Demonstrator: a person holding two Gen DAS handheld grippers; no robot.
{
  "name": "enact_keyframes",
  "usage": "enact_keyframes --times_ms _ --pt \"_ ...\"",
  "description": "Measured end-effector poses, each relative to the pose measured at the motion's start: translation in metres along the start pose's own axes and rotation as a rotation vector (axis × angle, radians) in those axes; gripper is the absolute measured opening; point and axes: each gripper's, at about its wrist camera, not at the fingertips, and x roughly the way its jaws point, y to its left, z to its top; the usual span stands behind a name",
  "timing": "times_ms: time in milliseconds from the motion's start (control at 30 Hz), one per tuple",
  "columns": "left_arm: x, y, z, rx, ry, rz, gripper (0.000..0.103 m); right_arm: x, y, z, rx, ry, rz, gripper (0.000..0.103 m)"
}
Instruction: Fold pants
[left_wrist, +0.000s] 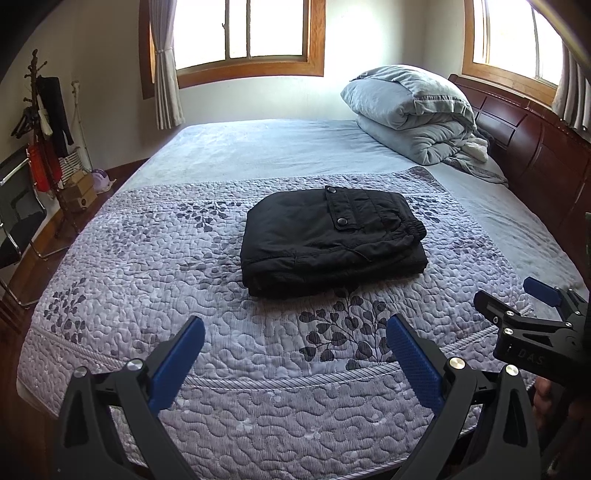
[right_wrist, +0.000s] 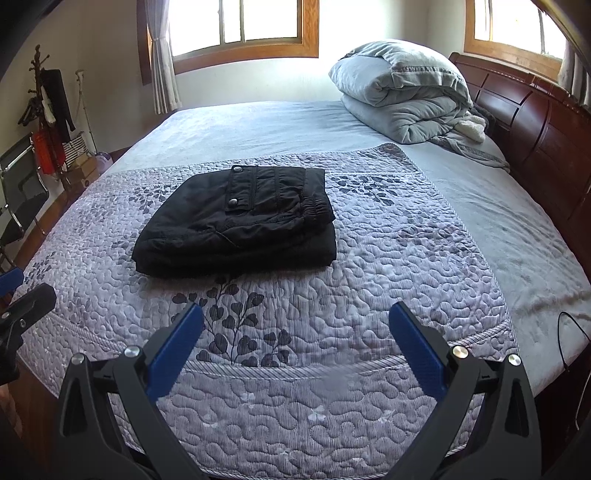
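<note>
Black pants (left_wrist: 332, 240) lie folded into a compact rectangle on the purple quilted bedspread (left_wrist: 166, 295), waistband and snap buttons on top. They also show in the right wrist view (right_wrist: 236, 225). My left gripper (left_wrist: 295, 328) is open and empty, held back above the bed's near edge, well short of the pants. My right gripper (right_wrist: 295, 317) is open and empty, also near the front edge. The right gripper shows at the right in the left wrist view (left_wrist: 517, 295). Part of the left gripper shows at the left edge of the right wrist view (right_wrist: 22, 295).
A folded grey duvet (left_wrist: 410, 107) lies at the bed's head by the dark wooden headboard (left_wrist: 535, 147). A coat rack (left_wrist: 44, 122), a chair (left_wrist: 18, 214) and boxes stand on the floor at left. A black cable (right_wrist: 569, 332) lies at the bed's right edge.
</note>
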Motion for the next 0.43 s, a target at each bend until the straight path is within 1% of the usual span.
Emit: enact_keyframes --times_ms 300,433 --pt "0.0078 0.0024 -0.0004 -0.01 0.043 0.004 0.099 0.0022 -0.0042 -0.0006 0.024 0.009 0.004 0.1" --pt "0.0086 0.0026 -0.0009 -0.013 0.047 0.0 0.099 0.0033 -0.0048 -0.0007 0.027 0.01 0.009 0.1"
